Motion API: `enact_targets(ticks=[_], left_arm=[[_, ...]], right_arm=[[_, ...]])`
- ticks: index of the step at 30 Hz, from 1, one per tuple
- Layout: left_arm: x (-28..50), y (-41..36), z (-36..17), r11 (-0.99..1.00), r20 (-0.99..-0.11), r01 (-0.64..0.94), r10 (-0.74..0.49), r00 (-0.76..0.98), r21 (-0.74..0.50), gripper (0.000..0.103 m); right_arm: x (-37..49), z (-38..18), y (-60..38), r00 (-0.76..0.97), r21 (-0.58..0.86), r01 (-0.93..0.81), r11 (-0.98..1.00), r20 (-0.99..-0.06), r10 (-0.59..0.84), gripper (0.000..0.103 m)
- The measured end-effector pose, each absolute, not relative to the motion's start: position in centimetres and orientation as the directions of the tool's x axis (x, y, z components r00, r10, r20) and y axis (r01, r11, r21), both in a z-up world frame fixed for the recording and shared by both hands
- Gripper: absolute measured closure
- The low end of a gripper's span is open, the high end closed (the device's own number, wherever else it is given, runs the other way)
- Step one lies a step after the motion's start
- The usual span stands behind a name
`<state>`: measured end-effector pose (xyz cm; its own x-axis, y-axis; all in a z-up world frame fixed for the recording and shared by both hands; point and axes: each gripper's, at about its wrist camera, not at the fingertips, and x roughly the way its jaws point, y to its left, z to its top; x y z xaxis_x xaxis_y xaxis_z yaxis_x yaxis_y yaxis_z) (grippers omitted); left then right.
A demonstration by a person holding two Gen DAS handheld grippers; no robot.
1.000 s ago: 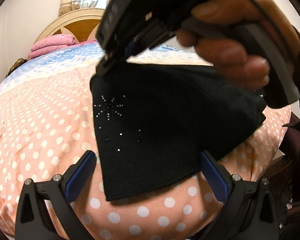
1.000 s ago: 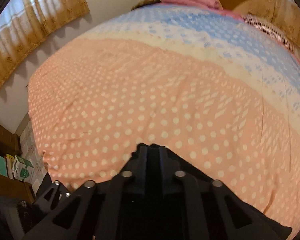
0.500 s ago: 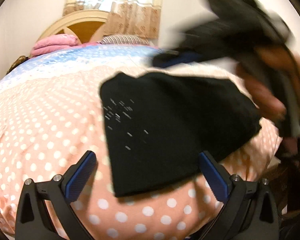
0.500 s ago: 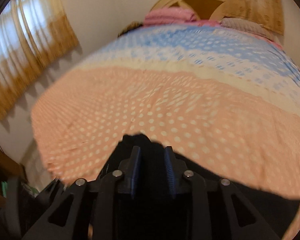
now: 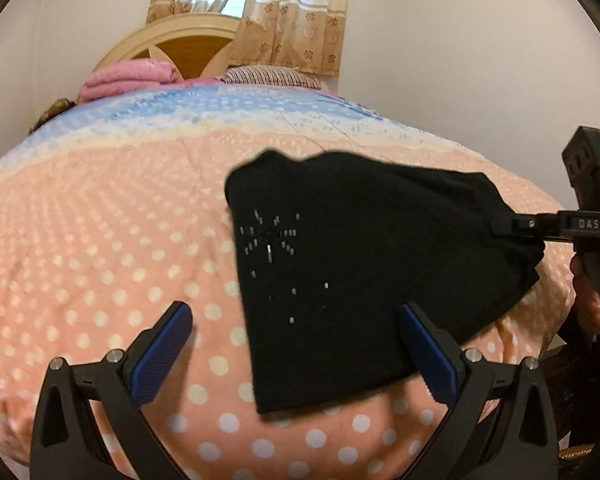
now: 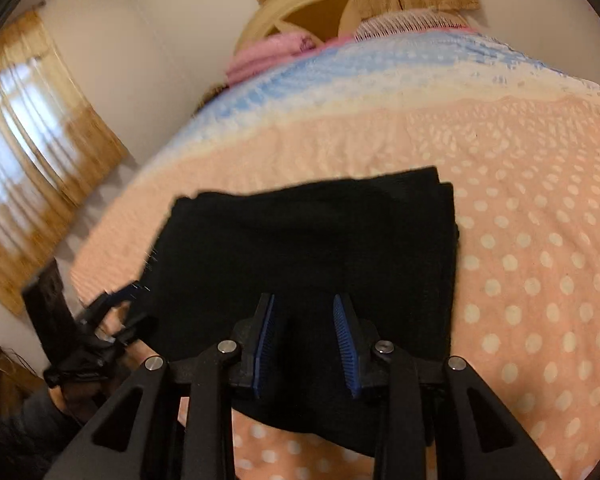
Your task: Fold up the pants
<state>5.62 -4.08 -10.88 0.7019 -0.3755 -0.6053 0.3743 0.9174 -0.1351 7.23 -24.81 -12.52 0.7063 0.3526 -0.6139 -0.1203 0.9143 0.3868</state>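
The black pants [image 5: 360, 264], with small rhinestones in a star pattern, lie folded into a compact block on the pink polka-dot bedspread [image 5: 100, 248]. My left gripper [image 5: 296, 344] is open just above their near edge, holding nothing. In the left wrist view my right gripper [image 5: 516, 228] sits at the right end of the pants. In the right wrist view my right gripper [image 6: 306, 332] hovers over the pants [image 6: 300, 240] with its jaws partly apart and nothing between the pads. My left gripper [image 6: 116, 300] shows blurred at the left edge of the pants.
The bedspread turns blue and white toward the headboard [image 5: 180, 40]. A folded pink blanket [image 5: 128, 80] and a striped pillow [image 5: 268, 76] lie at the head. Curtains [image 6: 32, 168] hang on the wall. Dark furniture [image 6: 8, 380] stands beside the bed's near edge.
My right gripper let go of the pants' far corner, opened, and swung away to the right end of the pants. The pants dropped flat on the bed. My left gripper stayed open.
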Motion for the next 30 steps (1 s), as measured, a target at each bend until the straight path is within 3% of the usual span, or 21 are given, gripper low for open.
enact_targets(ticks=[3,4,9,17,30], left_arm=[[5.8,-4.0,-9.7,0.931,-0.577,0.355,-0.334,0.745,-0.08,0.0],[5.7,-4.2,-9.6,0.935,-0.579,0.346,-0.323,0.749,-0.074,0.0],[8.2,-4.7,-10.5,0.943,-0.598,0.321,-0.304,0.742,-0.082,0.0],[10.0,-5.0,-12.2,0.928,-0.635,0.342,-0.353,0.687,-0.145,0.0],[11.3,-5.1,-12.6,0.915,-0.667,0.35,-0.388,0.636,-0.199,0.0]], right_arm=[[5.9,-11.7,-26.0,0.77,0.39,-0.105,0.915,-0.551,0.323,0.046],[5.8,-11.6,-26.9,0.781,0.421,-0.083,0.903,-0.535,0.321,0.043],[6.4,-13.0,-30.3,0.779,0.513,0.074,0.855,-0.565,0.271,0.043],[7.1,-15.4,-29.1,0.732,0.494,0.053,0.868,-0.611,0.303,0.043],[6.5,-15.6,-30.2,0.747,0.556,0.073,0.828,-0.58,0.324,0.045]])
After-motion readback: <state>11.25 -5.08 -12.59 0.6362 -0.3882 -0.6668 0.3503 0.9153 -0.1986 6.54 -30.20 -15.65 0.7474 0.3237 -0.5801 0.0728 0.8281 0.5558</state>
